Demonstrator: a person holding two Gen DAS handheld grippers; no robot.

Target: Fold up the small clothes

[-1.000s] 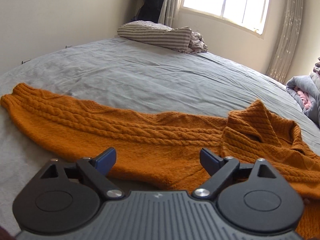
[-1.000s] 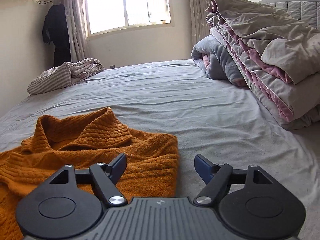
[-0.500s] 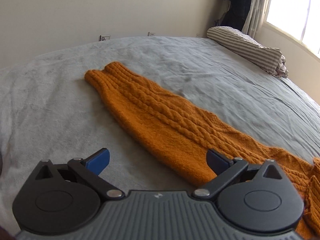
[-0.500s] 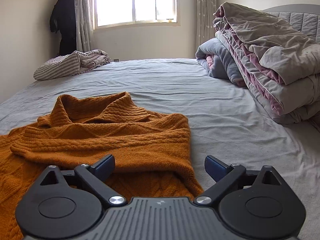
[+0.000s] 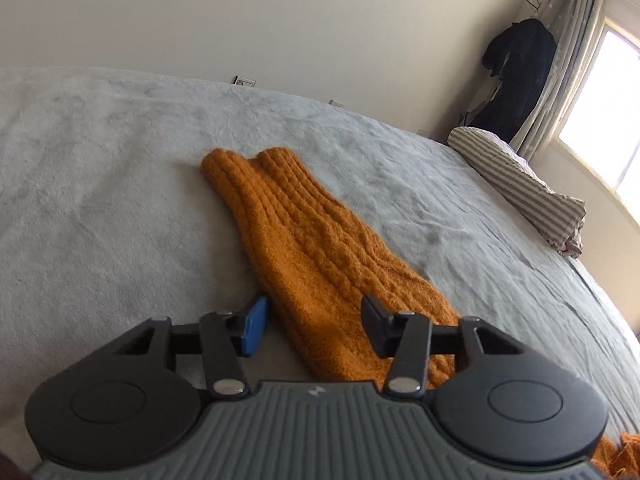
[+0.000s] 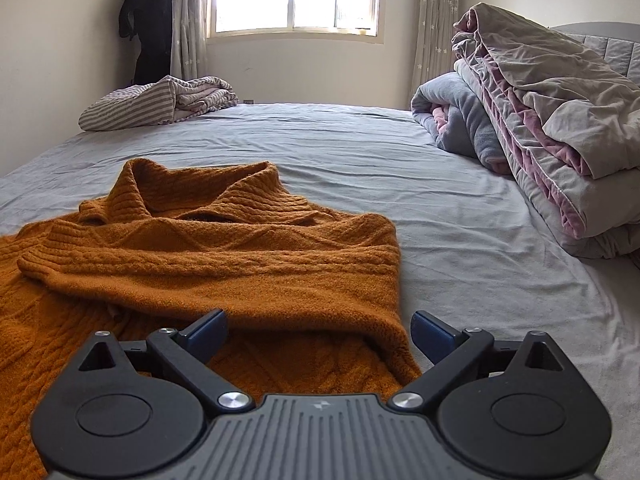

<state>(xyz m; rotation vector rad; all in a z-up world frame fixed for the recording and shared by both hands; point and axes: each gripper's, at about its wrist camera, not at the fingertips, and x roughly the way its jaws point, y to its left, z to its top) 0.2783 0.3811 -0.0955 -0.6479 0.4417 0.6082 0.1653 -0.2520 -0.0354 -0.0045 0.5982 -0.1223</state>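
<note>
Sweater [image 5: 320, 256] lies spread on the grey bed [image 5: 100, 200]; its sleeve runs between the left gripper [image 5: 314, 326] fingers, whose jaws are closing around it, pads apart from the knit; the right gripper [image 6: 318, 332] straddles the folded body's edge, jaws wide, gripping nothing.

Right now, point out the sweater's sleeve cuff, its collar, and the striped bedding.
sleeve cuff [image 5: 244, 168], left wrist view, on the ribbed end of the sleeve.
collar [image 6: 208, 184], right wrist view, on the ribbed neck fold.
striped bedding [image 6: 132, 110], right wrist view, on its striped side.
</note>
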